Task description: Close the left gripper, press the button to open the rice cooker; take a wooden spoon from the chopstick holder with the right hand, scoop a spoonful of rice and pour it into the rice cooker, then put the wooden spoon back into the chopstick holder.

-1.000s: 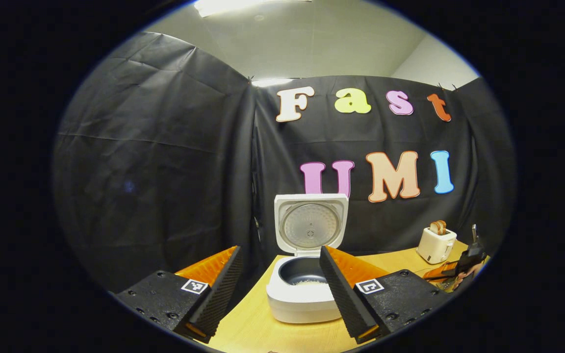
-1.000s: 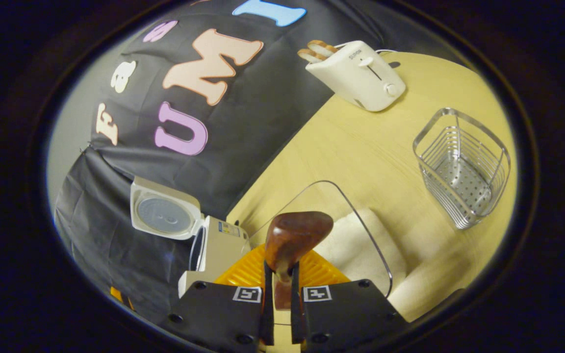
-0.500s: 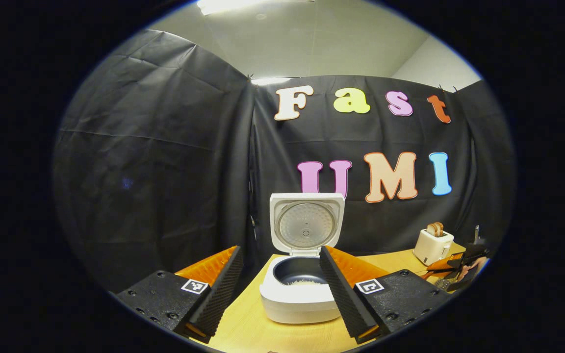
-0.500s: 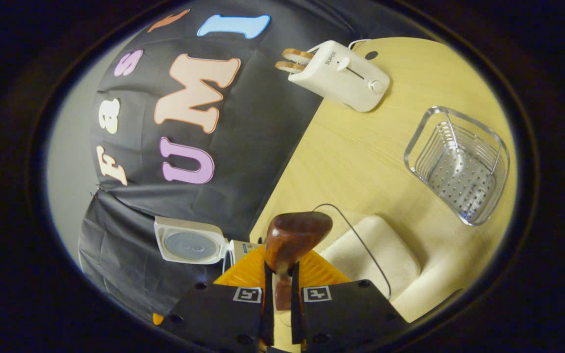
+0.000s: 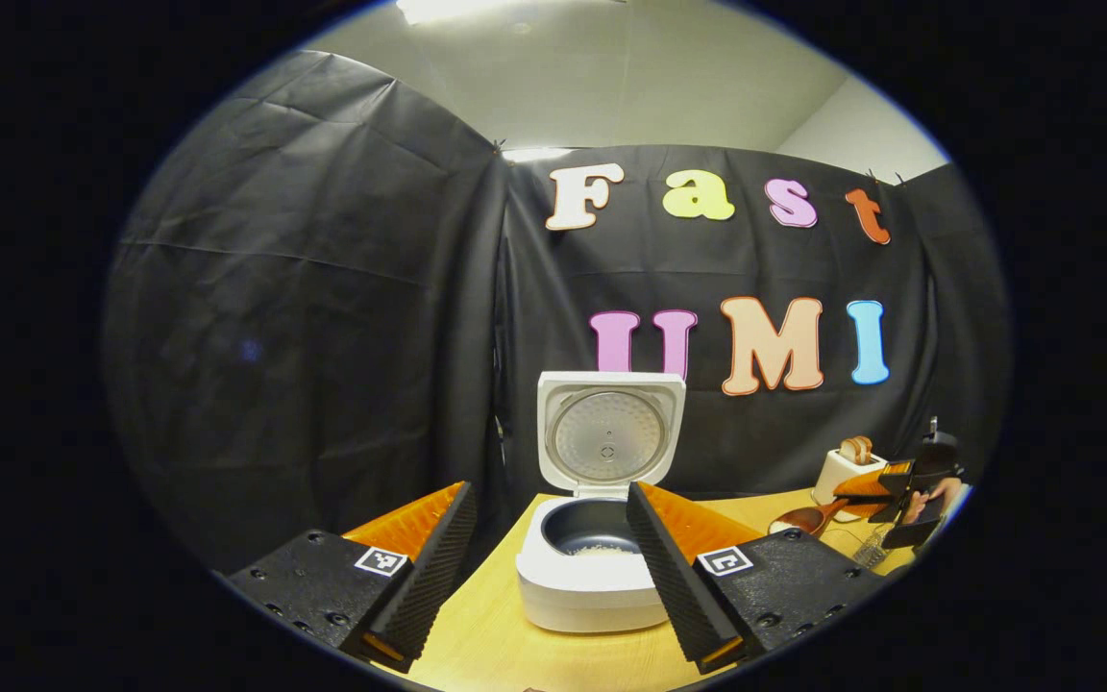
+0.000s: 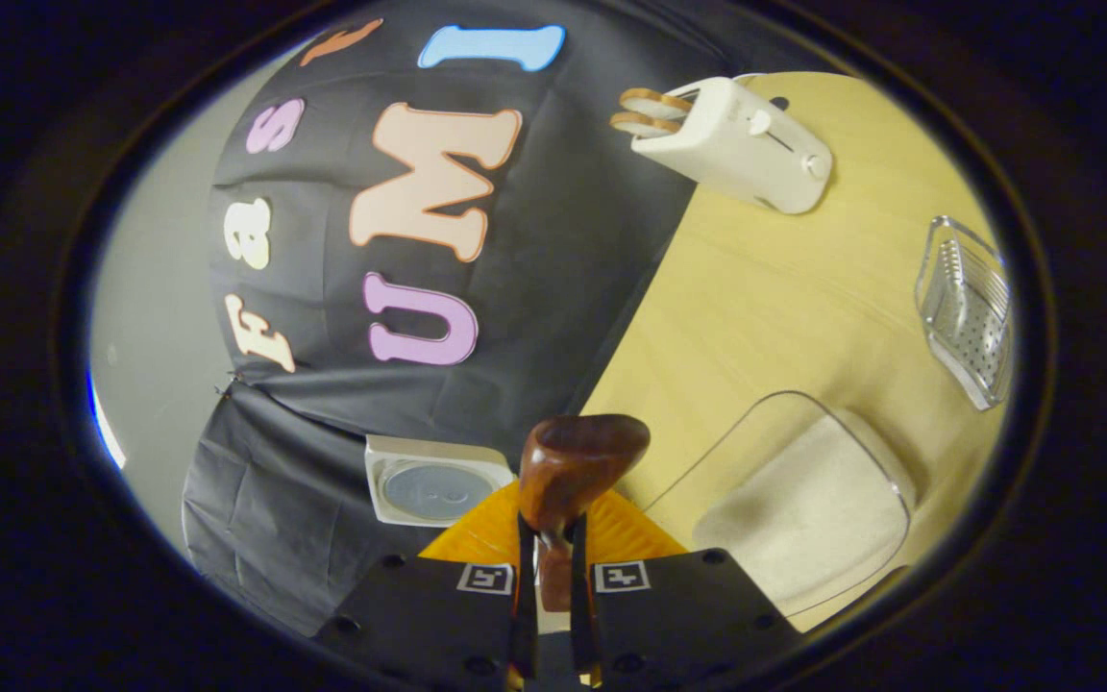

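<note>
Two tongs | right tongs (image 6: 551, 553) clenched on wooden spoon (image 6: 573, 466), bowl pointing forward, away from camera | left tongs (image 5: 544, 567) released, before open rice cooker (image 5: 592, 567) | rice container (image 6: 803, 500), chopstick holder (image 6: 971, 312), toaster (image 6: 736, 144) on desk (image 6: 765, 308)

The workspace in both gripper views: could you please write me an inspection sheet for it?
Surface: wooden table.
Job's things: rice cooker lid up, some rice in the pot; wooden spoon held; clear rice container; wire chopstick holder.
Clutter: toaster with bread.
Grippers: left gripper jaws apart, holding nothing; right gripper jaws shut on the spoon.
Cables: nothing seen.
Surroundings: black cloth wall.
</note>
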The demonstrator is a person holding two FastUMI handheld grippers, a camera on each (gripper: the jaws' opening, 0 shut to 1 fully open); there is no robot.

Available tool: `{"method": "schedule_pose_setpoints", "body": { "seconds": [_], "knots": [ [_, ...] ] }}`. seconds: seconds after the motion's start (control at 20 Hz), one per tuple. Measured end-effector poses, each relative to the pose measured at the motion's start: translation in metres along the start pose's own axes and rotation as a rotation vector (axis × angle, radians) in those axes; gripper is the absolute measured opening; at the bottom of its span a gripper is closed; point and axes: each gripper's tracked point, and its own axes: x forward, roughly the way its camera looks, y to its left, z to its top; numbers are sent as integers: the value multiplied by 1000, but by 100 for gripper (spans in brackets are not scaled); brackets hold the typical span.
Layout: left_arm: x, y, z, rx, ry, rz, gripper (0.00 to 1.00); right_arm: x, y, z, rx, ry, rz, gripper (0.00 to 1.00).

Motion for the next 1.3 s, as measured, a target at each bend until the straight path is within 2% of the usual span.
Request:
{"method": "schedule_pose_setpoints", "body": {
  "seconds": [0.5, 0.7, 1.05, 1.1, 1.25, 1.3],
  "knots": [
    [-8, 47, -4, -20, -2, 71, 92, 52, 68, -49, -77, 60, 52, 17],
    [-13, 69, -8, -20, 6, 105, 93, 82, 90, -75, -158, 79, 64, 16],
    [-26, 109, -16, -14, 28, 178, 92, 143, 111, -126, -257, 112, 58, 17],
    [-28, 115, -17, -13, 31, 189, 95, 152, 112, -133, -274, 115, 54, 17],
    [-33, 131, -19, -26, 39, 223, 95, 176, 114, -155, -350, 129, 34, 17],
    [-33, 135, -20, -30, 42, 233, 92, 182, 114, -161, -383, 132, 27, 16]
  ]
}}
